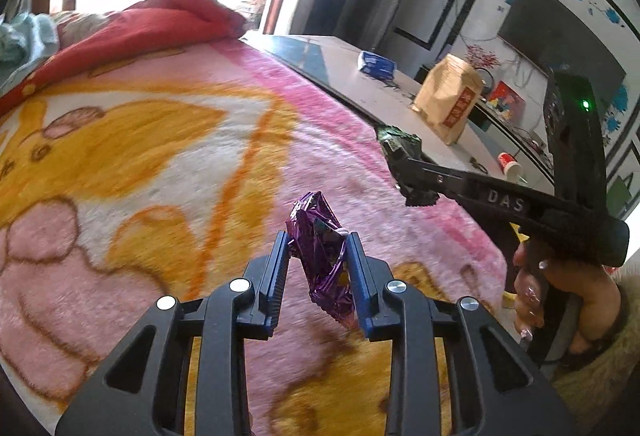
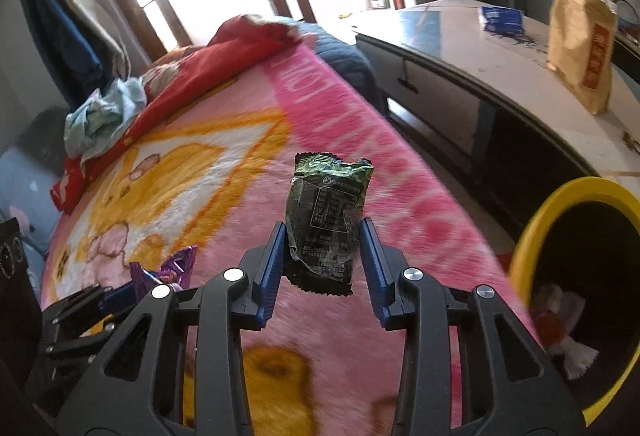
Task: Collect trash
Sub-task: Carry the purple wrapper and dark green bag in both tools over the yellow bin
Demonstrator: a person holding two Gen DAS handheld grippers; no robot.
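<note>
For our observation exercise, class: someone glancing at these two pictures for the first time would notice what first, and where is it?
The crumpled purple foil wrapper pinched in the left gripper stands out, held above the pink cartoon blanket. Next comes the green snack packet clamped in the right gripper. At the right edge of the right wrist view gapes a yellow-rimmed bin with trash already inside.

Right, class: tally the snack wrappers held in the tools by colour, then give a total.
Purple wrapper: 1, in the left tool
Green wrapper: 1, in the right tool
Total: 2
</note>
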